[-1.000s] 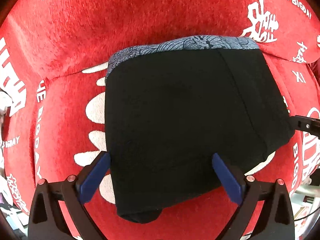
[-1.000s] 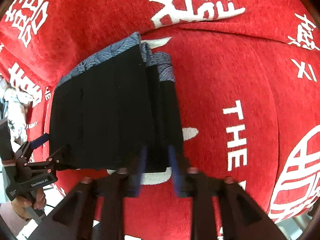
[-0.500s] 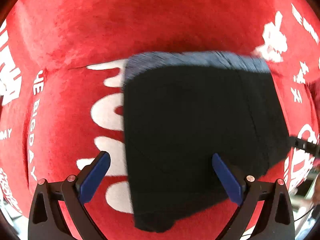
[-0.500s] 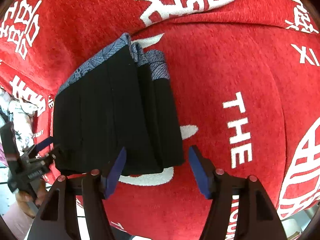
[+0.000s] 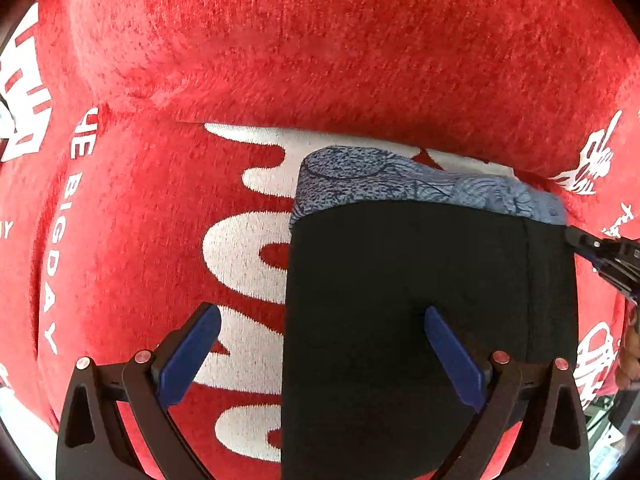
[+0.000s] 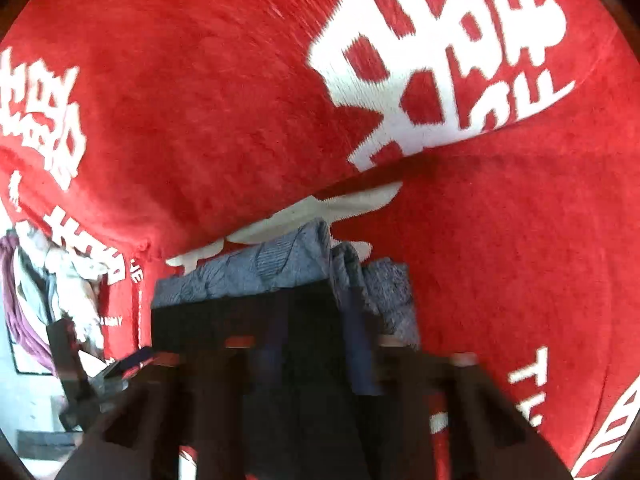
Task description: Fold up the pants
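Pants point(image 5: 420, 300), black with a blue-grey patterned waistband point(image 5: 420, 184), lie folded into a compact block on the red blanket point(image 5: 280, 60), filling my left wrist view from centre toward 5 o'clock. My left gripper point(image 5: 320, 344) stands wide open: its left finger hangs over bare blanket, its right finger over the black cloth, and the block's left edge runs between them. My right gripper point(image 6: 312, 360) is badly blurred; its jaws have just been closing and now sit narrow, and dark fabric lies around them, though I cannot tell whether any of it is pinched. In the left view that gripper's tip shows at 3 o'clock, against the block's right edge just under the waistband. Open blanket spreads from 9 to 1 o'clock, with a fold line crossing just beyond the waistband. At 8 o'clock in the right view hangs a heap of pale and purple clothes point(image 6: 36, 280). White lettering reads "BIGDAY" point(image 5: 60, 260) and large Chinese characters point(image 6: 440, 60).
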`<state>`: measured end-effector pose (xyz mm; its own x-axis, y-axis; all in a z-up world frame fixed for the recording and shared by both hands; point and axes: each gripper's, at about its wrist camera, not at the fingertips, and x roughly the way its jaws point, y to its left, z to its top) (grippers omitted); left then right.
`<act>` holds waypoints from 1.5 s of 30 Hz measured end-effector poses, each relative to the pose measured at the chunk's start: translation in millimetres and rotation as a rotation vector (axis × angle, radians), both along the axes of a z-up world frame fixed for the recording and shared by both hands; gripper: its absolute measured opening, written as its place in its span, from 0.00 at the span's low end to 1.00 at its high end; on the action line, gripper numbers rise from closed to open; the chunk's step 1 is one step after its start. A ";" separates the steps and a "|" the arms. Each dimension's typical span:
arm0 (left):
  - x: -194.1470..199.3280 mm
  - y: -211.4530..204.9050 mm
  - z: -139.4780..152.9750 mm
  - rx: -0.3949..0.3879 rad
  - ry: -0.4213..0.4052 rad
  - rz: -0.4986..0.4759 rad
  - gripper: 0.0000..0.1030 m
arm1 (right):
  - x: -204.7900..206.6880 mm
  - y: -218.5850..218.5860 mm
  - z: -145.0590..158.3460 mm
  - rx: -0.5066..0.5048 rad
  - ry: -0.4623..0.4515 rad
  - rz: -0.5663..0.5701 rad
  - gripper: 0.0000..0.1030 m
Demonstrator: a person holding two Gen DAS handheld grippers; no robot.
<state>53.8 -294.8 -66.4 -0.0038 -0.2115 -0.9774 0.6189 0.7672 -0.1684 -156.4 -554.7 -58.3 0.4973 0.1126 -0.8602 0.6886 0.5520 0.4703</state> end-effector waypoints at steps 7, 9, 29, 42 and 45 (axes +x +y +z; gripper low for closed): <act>1.3 1.3 -9.2 -0.009 0.042 0.014 0.99 | -11.5 5.8 -17.0 -0.065 0.166 0.057 0.07; -0.1 -0.2 -9.0 -0.007 0.036 0.006 0.99 | -20.4 4.8 -16.0 -0.035 0.115 0.029 0.07; -2.2 -4.1 -9.1 -0.034 0.103 -0.031 0.99 | -109.9 21.9 -16.2 0.105 0.058 -0.051 0.53; 11.8 13.4 -14.0 -0.096 0.250 -0.046 0.99 | -118.1 11.1 -33.4 0.241 -0.072 -0.050 0.61; 15.7 17.9 -18.4 -0.112 0.298 -0.039 0.99 | -113.7 10.6 -33.3 0.249 -0.089 -0.010 0.61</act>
<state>69.5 -276.9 -84.8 -0.2963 -0.3114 -0.9029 0.5586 0.7103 -0.4283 -270.1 -544.0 -91.6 0.5722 0.3095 -0.7595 0.6433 0.4049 0.6497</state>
